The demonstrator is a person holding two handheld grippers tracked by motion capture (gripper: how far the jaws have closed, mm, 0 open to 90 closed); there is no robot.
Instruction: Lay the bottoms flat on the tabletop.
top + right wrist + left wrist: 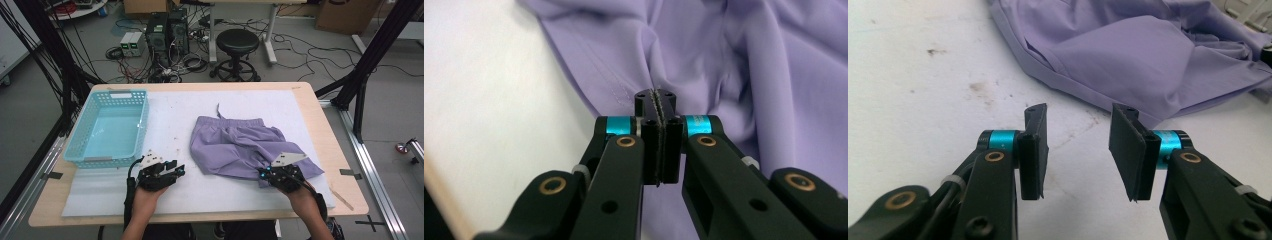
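White mat (200, 107) on a wooden table (327, 145), seemingly stained.

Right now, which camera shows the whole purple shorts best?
The high view: the purple shorts lie complete on the white mat, waistband at the far side. The left gripper view shows one hem and folds; the right gripper view shows close-up bunched cloth at the shut jaws.

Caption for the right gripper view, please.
Right gripper shut on a fold of the purple shorts lying on the white mat.
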